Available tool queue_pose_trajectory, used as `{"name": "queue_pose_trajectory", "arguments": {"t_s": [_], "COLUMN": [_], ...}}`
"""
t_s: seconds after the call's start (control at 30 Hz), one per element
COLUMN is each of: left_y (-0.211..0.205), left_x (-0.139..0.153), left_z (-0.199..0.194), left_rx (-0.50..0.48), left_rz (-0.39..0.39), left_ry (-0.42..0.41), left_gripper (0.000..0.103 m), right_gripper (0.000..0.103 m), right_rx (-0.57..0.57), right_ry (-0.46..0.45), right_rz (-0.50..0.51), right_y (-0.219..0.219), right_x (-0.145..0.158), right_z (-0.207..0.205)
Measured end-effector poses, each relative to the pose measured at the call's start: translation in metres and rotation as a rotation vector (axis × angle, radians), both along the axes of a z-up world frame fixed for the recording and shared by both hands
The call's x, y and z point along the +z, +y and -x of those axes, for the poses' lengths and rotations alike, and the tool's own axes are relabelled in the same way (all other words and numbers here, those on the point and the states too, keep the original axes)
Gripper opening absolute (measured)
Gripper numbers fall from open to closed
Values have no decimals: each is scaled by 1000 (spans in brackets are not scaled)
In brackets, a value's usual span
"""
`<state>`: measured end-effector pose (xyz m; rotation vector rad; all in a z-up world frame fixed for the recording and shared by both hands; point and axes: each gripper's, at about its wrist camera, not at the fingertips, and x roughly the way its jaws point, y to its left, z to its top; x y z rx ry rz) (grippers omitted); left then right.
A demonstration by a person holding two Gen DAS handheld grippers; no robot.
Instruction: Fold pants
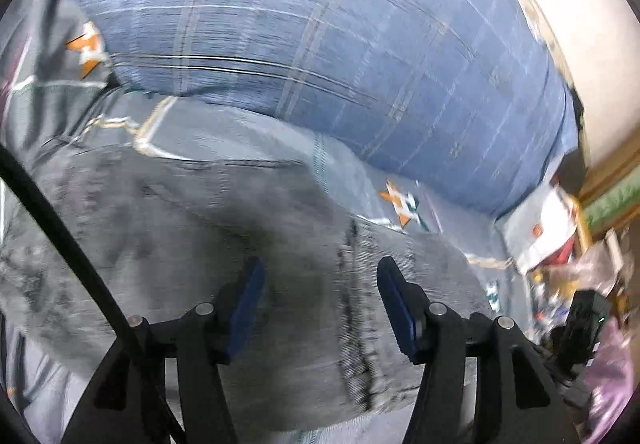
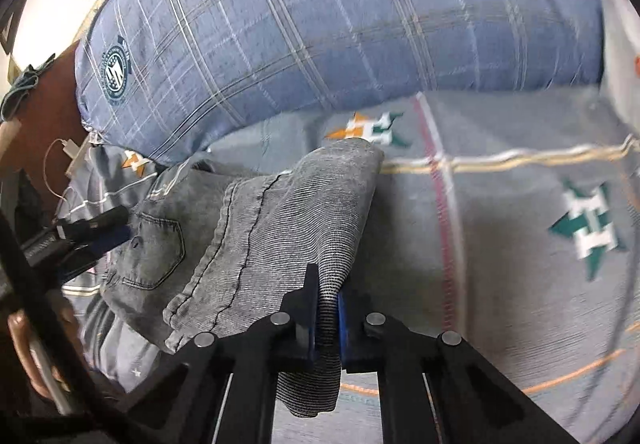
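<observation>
The right gripper is clamped on a fold of the grey jeans, its blue pads pinching the cloth, which hangs below them. The left gripper is spread wide over the jeans, gripping nothing; whether its pads touch the denim is hard to tell through the blur. The jeans lie on a grey patterned bedsheet, in front of a blue plaid pillow. Their far end is cut off at the frame edge.
</observation>
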<state>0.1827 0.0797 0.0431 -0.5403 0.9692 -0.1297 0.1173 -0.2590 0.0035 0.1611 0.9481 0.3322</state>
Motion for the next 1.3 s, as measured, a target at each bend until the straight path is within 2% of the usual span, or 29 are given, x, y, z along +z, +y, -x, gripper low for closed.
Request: {"name": "queue_pose_trajectory", "arguments": {"t_s": [0.1, 0.17, 0.2, 0.23, 0.3, 0.37, 0.43, 0.47, 0.5, 0.57, 0.63, 0.73, 0.83, 0.97, 1.03, 1.23, 1.27, 1.3], "left_y": [21, 33, 36, 43, 51, 63, 76, 86, 93, 113, 131, 157, 168, 166, 167, 170, 169, 169], "left_x": [-6, -14, -17, -20, -21, -21, -25, -29, -32, -38, -46, -63, -79, -102, -109, -110, -108, -107], "left_z": [9, 10, 12, 15, 23, 36, 51, 60, 68, 83, 95, 109, 108, 100, 100, 97, 97, 94], "left_rx": [49, 81, 95, 117, 144, 185, 231, 259, 282, 342, 408, 534, 562, 547, 571, 646, 664, 672], "left_rz": [46, 65, 69, 80, 100, 111, 137, 159, 176, 216, 235, 273, 314, 429, 479, 498, 484, 453], "left_ry": [34, 71, 87, 102, 101, 94, 95, 99, 102, 105, 108, 136, 163, 182, 168, 109, 106, 112], "left_gripper": [61, 61, 61, 61, 61, 61, 61, 61, 61, 61, 61, 61, 61, 60, 59, 59, 52, 34], "right_gripper": [8, 9, 14, 15, 16, 19, 40, 61, 73, 77, 77, 77, 77, 77, 77, 77, 77, 77], "right_rx": [-31, -38, -48, -53, -68, -62, -85, -93, -96, -87, -66, 67, 168, 231, 244, 249, 242, 244], "right_ry": [15, 67, 113, 151, 122, 51, -26, -67, -126, -217, -262, -279, -277, -236, -190, -83, -72, -66], "right_rz": [46, 119, 148, 160, 163, 150, 182, 204, 214, 202, 163, 31, -62, -169, -209, -225, -240, -242], "right_y": [-5, 1, 4, 6, 6, 6, 8, 11, 15, 20, 27, 58, 105, 154, 170, 174, 170, 168], "right_x": [-8, -29, -44, -55, -47, -25, -7, 0, 12, 35, 49, 68, 75, 51, 32, -11, -13, -15], "right_z": [-5, -13, -18, -22, -19, -11, -1, 4, 12, 30, 42, 51, 51, 43, 39, 26, 23, 22]}}
